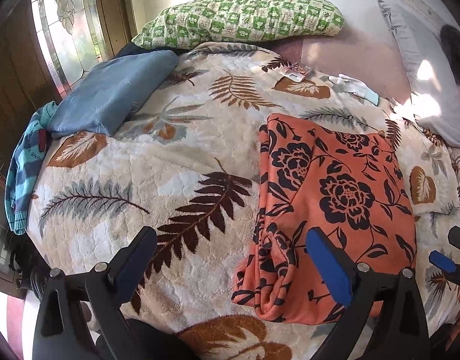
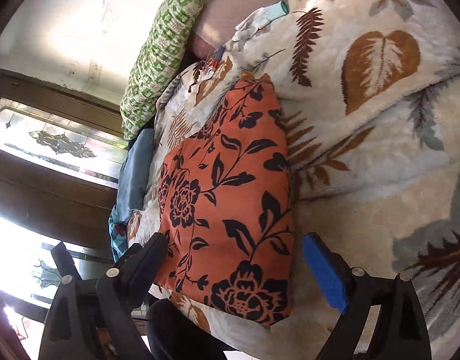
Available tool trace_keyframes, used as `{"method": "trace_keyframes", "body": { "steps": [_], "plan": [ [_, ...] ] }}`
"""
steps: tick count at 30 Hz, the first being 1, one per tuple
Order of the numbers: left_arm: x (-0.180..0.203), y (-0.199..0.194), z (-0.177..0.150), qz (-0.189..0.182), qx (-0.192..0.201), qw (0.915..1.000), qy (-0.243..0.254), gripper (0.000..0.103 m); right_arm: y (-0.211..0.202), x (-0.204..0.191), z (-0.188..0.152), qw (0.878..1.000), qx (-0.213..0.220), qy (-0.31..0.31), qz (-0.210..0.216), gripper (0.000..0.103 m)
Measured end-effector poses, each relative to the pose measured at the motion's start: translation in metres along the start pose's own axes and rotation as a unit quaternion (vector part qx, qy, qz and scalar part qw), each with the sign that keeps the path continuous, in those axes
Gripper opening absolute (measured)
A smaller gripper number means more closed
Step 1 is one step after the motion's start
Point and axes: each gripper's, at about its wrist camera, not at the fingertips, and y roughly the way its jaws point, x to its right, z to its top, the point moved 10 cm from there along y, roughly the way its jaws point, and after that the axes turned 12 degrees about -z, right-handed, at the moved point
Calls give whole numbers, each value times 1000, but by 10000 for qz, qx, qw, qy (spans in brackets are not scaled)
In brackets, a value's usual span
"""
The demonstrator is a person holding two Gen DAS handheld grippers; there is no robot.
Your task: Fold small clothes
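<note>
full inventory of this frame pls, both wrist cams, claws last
orange floral garment: 1, orange with black flowers, folded, on the blanket in front of both claws
leaf-print blanket: 1, cream with brown and grey leaves, covers the bed
green checked pillow: 1, green and cream, far edge of the bed
blue folded cloth: 1, blue-grey, far left on the blanket
striped knit garment: 1, teal and blue stripes, hanging off the left edge
white glove: 1, white with teal cuff, far right on the blanket
small packet: 1, red and white, near the glove
left claw: open, empty
right claw: open, above the orange garment
</note>
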Motion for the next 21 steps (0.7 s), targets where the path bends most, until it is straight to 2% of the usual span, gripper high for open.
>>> {"method": "trace_keyframes", "body": {
  "steps": [5,11,13,15,17,21],
  "plan": [
    [3,2,0,58,-6,9999,126,100,-2,-11,3,9999,39,-127,97,94],
    [1,3,-2,49,-44,9999,109,100,6,-75,6,9957,-30,-642,665,94],
    [-2,3,-1,56,-23,10000,78,100,29,-76,4,9962,-235,-617,561,94],
    [-4,3,0,25,-20,10000,35,100,65,-55,-3,9965,-678,-480,10,93],
    [-6,2,1,36,-11,10000,74,100,66,-55,-2,9977,-572,-341,104,94],
    [-10,8,2,59,-78,9999,73,100,49,-77,8,9971,-421,-562,282,94]
  ]
}}
